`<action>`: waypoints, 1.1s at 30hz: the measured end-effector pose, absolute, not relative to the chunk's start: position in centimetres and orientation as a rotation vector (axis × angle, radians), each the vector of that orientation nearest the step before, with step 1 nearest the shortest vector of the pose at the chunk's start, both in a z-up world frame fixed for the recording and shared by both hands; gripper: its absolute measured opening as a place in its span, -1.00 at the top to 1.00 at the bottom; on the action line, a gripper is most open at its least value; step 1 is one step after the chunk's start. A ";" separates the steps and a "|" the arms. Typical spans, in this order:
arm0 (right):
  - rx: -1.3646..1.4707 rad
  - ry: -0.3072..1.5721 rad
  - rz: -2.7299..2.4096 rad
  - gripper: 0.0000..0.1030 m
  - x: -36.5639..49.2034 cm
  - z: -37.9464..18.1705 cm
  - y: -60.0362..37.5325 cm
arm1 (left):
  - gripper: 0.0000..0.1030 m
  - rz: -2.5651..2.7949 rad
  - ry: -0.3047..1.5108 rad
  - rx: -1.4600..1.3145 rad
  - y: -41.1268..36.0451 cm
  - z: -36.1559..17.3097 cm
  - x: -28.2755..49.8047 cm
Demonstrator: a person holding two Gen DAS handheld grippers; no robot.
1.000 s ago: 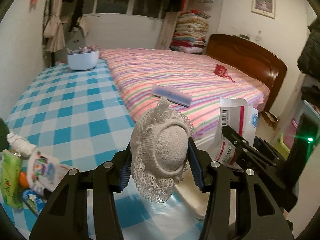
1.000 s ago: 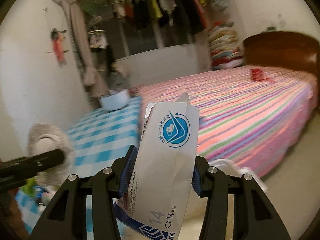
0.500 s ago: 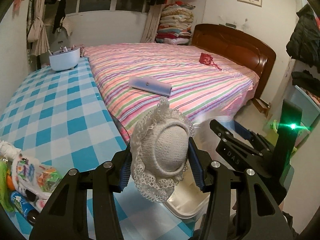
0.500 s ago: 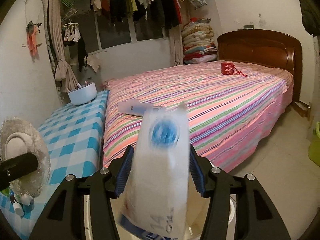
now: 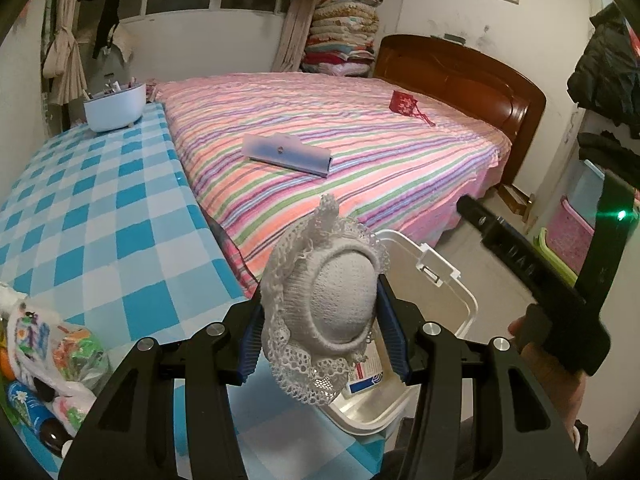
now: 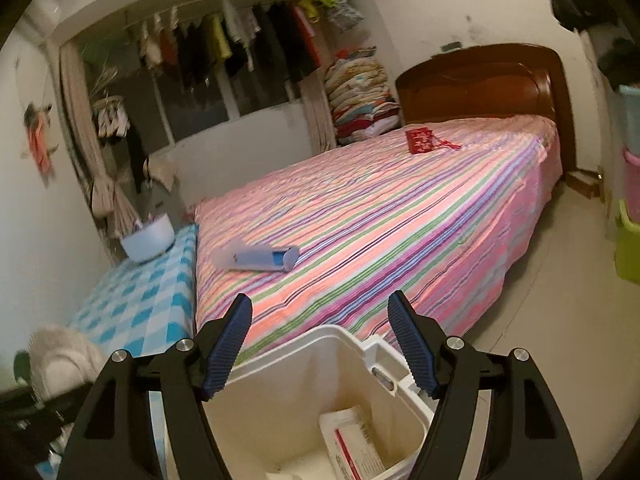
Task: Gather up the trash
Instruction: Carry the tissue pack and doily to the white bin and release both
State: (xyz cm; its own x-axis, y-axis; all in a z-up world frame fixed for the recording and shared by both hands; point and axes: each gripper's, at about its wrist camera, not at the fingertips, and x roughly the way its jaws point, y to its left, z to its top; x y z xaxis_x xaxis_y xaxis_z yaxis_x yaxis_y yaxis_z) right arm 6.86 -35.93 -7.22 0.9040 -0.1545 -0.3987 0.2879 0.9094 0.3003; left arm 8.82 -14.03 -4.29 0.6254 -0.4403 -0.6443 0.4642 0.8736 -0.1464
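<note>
**Operator:** Left gripper (image 5: 320,320) first, from its own camera: my blue pads (image 5: 251,340) are clamped on a white lace-trimmed knit cap (image 5: 326,308), one pad on each flank, the cap standing upright between them. Just beyond and below it sits the white trash bin (image 5: 448,292), lid tipped back, beside the blue checked table (image 5: 100,220).

**Observer:** Anything in the bin?

**Operator:** A white medicine box (image 5: 366,372) with red and blue print shows inside, past the cap's lace edge. My other tool reaches in from the right.

**Observer:** And the right wrist view?

**Operator:** Right gripper (image 6: 320,344) is over the bin (image 6: 296,376); its jaws are opening, nothing between them. The box (image 6: 354,440) lies down inside, below the fingertips. The cap (image 6: 60,360) shows at far left, well apart from these fingers.
</note>
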 end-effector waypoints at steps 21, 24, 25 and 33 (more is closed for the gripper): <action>0.383 0.359 -0.213 -0.34 6.6 -6.7 -36.3 | -0.67 -0.559 0.703 0.098 -15.7 -4.6 8.0; 0.386 0.359 -0.195 -0.34 6.7 -6.5 -35.8 | -0.68 -0.533 0.678 0.107 -15.1 -3.7 7.7; 0.385 0.359 -0.191 -0.34 6.8 -6.5 -35.7 | -0.68 -0.519 0.671 0.111 -14.8 -3.4 7.6; 0.370 0.367 -0.099 -0.34 7.7 -6.0 -33.0 | -0.80 -0.414 0.653 0.076 -11.0 -1.8 7.7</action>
State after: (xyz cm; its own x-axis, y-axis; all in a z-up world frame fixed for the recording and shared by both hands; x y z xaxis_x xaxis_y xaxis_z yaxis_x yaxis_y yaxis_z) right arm 7.68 -32.97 -6.00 0.9293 -0.0283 -0.3681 0.1609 0.9284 0.3350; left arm 7.71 -10.98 -1.76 0.7161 -0.3499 -0.6039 0.3972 0.9158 -0.0596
